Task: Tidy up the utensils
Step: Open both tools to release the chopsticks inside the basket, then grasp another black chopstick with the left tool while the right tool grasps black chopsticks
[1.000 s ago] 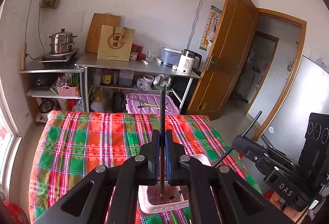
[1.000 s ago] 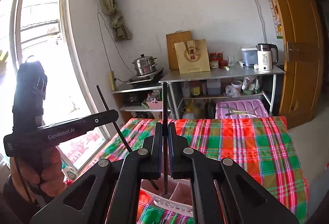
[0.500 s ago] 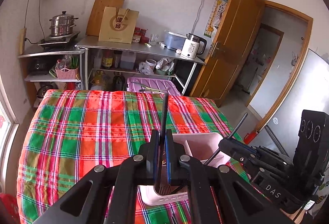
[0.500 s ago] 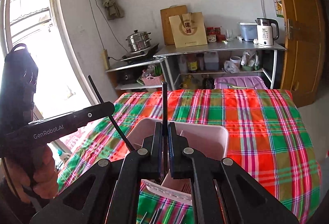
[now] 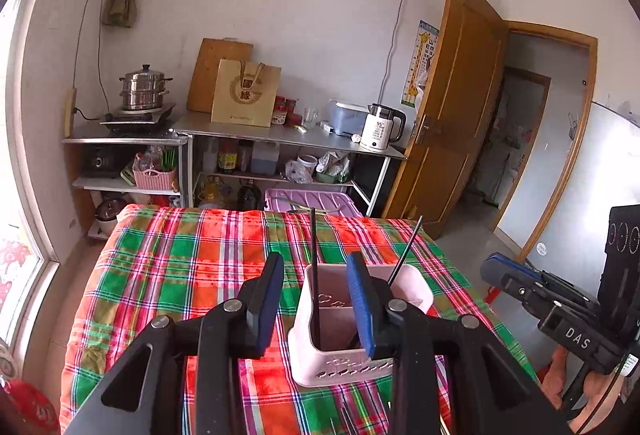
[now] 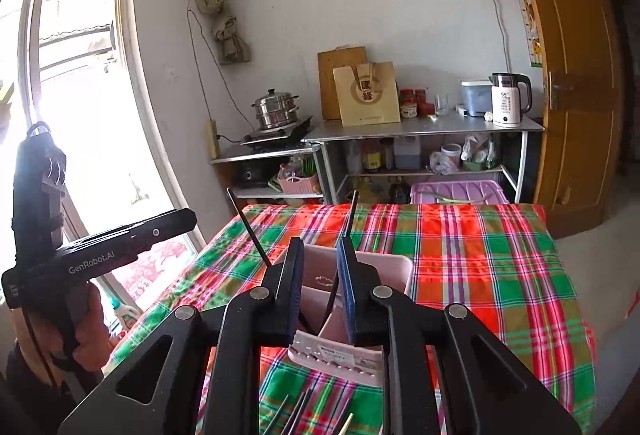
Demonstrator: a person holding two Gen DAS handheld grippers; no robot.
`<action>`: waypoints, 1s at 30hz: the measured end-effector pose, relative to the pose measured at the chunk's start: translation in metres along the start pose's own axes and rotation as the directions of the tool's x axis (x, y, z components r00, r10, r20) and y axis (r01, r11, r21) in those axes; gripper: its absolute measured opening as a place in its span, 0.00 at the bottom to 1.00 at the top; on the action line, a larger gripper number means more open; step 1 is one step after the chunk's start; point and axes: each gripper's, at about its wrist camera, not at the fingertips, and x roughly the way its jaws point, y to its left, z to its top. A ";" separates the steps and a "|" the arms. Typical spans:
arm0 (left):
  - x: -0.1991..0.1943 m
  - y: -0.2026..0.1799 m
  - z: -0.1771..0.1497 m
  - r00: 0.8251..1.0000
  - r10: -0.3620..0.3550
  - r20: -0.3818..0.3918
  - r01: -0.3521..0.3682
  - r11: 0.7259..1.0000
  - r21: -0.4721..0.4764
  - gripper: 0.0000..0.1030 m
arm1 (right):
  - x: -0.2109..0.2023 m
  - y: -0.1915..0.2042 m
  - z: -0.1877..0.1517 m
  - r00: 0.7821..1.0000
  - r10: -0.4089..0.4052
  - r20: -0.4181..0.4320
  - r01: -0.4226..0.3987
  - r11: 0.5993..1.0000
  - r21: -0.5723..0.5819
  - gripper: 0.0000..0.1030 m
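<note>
Now, from the left wrist camera, the left gripper [image 5: 315,295] stands spread, pinching nothing; a black chopstick [image 5: 314,275] stands upright in the pink basket [image 5: 340,367] between the fingers, touching neither; a second chopstick [image 5: 404,251] leans out of the basket toward the door; the basket sits on the plaid tablecloth [image 5: 180,267]; the right gripper [image 5: 560,315] shows beside the basket, its state unclear from here.

From the right wrist camera, the right gripper [image 6: 319,287] is spread above the same basket [image 6: 384,267]; one chopstick [image 6: 348,235] stands between its fingers, another [image 6: 248,227] leans toward the window; loose chopsticks [image 6: 296,411] lie on the cloth just before the basket; the left gripper [image 6: 120,243] hangs beside it.
</note>
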 end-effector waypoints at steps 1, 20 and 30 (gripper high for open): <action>-0.010 -0.002 -0.004 1.000 0.011 0.013 -0.011 1.000 0.010 0.32 | -0.009 0.001 -0.002 1.000 0.000 0.011 0.000 1.000 -0.007 0.18; -0.086 -0.031 -0.152 0.997 -0.033 -0.075 0.035 0.999 0.017 0.32 | -0.112 -0.017 -0.116 0.999 -0.015 -0.033 0.017 0.997 0.076 0.18; -0.054 -0.027 -0.182 0.981 -0.022 -0.193 0.021 1.000 -0.007 0.32 | -0.098 -0.014 -0.137 0.995 -0.017 -0.094 0.023 0.998 0.062 0.18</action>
